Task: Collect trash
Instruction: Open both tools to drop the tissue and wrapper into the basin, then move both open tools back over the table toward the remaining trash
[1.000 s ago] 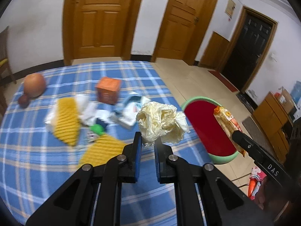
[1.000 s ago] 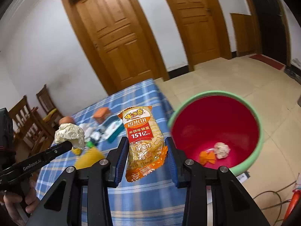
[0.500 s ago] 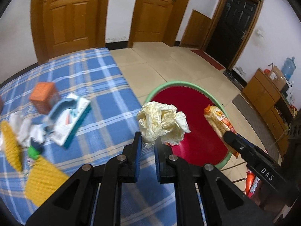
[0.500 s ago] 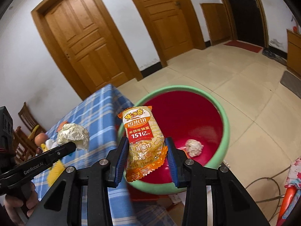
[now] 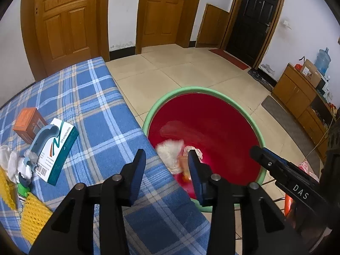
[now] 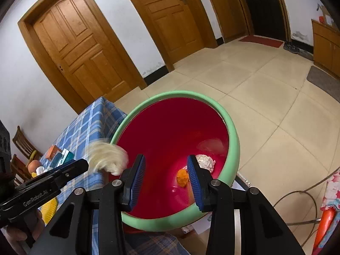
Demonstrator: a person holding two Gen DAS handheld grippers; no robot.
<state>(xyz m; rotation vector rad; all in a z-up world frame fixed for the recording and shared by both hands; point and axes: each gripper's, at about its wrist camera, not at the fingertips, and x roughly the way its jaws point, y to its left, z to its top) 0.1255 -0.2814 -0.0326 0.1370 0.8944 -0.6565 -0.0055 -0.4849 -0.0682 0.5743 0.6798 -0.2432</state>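
Red trash bin (image 6: 231, 131) with green rim, standing on the floor beside the plaid-covered surface, a blurred pale crumpled paper wad (image 5: 170, 150) in mid-air at the bin's near edge, white paper ball (image 6: 205, 162) and orange scrap (image 6: 182, 177) lying on the bin's bottom

Blue plaid table (image 5: 91, 114) with capsule box (image 5: 56, 146), orange box (image 5: 28, 122).

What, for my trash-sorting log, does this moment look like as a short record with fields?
left hand-held gripper: jaws opening, nothing between the pads
right hand-held gripper: open, empty, over the basin
paper wad: blurred, by the basin's rim, free of both grippers
basin: red inside, green rim, beside the table; holds a white lump and an orange scrap
table: capsule box, orange box
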